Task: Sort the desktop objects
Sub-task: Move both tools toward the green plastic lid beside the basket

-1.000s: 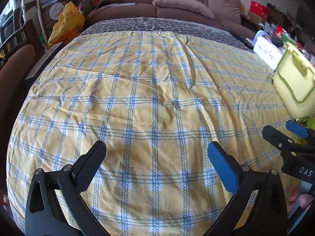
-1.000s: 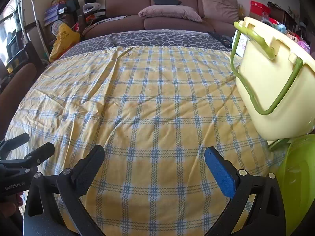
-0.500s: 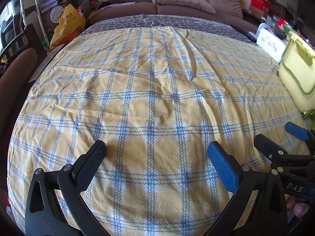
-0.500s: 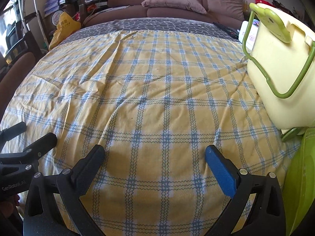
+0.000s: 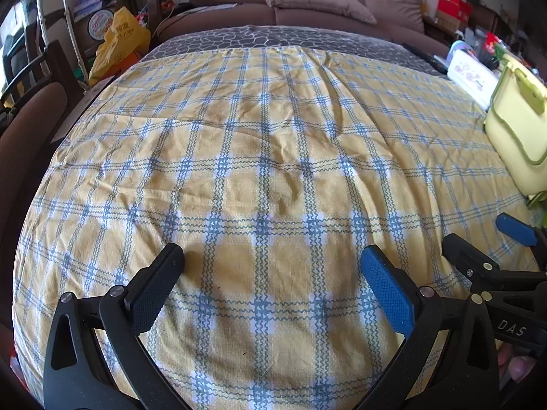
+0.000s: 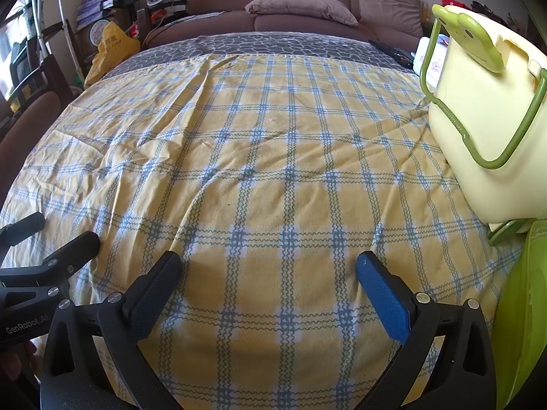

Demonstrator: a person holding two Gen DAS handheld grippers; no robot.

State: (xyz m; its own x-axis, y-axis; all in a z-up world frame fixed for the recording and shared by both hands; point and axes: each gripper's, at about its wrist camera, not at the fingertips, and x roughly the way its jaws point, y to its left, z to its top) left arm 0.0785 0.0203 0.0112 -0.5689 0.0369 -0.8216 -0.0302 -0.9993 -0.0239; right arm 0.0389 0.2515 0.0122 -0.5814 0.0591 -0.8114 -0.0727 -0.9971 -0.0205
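A pale yellow storage box with a green handle (image 6: pixel 485 126) stands at the right edge of the table, also in the left wrist view (image 5: pixel 516 130). My left gripper (image 5: pixel 273 266) is open and empty, low over the yellow and blue checked tablecloth (image 5: pixel 266 157). My right gripper (image 6: pixel 268 270) is open and empty, low over the same cloth (image 6: pixel 273 157), left of the box. Each gripper shows at the side of the other's view: the right one (image 5: pixel 492 249) and the left one (image 6: pixel 51 239). No loose small objects show on the cloth.
A green plastic lid or bin (image 6: pixel 523 307) sits at the near right by the box. A white printed box (image 5: pixel 471 75) and clutter lie at the far right. A brown sofa (image 6: pixel 301 7) stands behind, a chair (image 5: pixel 30 109) at the left.
Both grippers have drawn down and closer to the cloth; the box sits farther right in both views. Both stay open and empty.
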